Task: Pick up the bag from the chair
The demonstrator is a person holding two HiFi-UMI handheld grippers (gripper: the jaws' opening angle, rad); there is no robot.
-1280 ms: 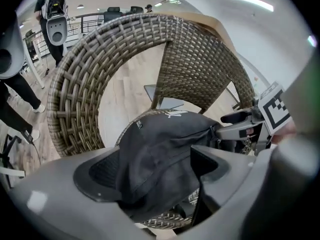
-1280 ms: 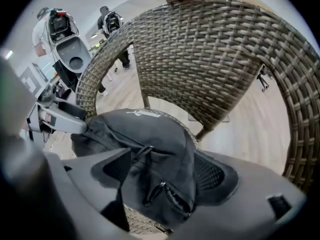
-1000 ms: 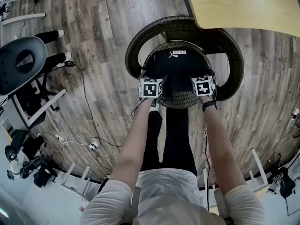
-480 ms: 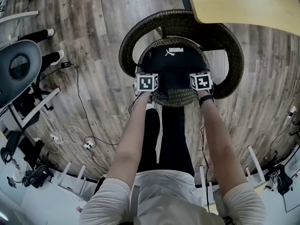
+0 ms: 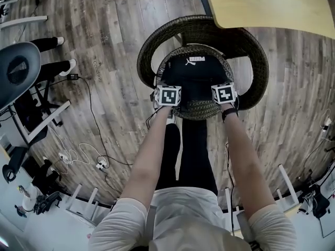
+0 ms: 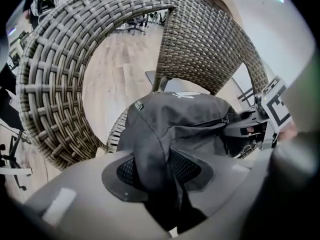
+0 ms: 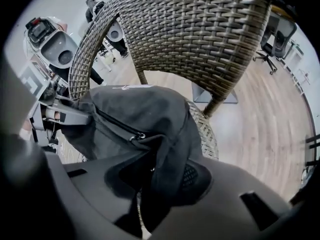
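While you stand over wicker chair (image 5: pixel 148 51), head view shows black bag (image 5: pixel 196 73) lying on its seat, your left gripper (image 5: pixel 168 95) at bag's left edge, right gripper (image 5: pixel 225 93) at its right edge, both pointing steeply down.

Left gripper view: jaws have just been closing, now pinch fold of bag fabric between them; chair's curved back beyond.

Right gripper view: jaws likewise just closing, clamped on bunched fabric beside zipper (image 7: pixel 120 126); bag rests on seat.
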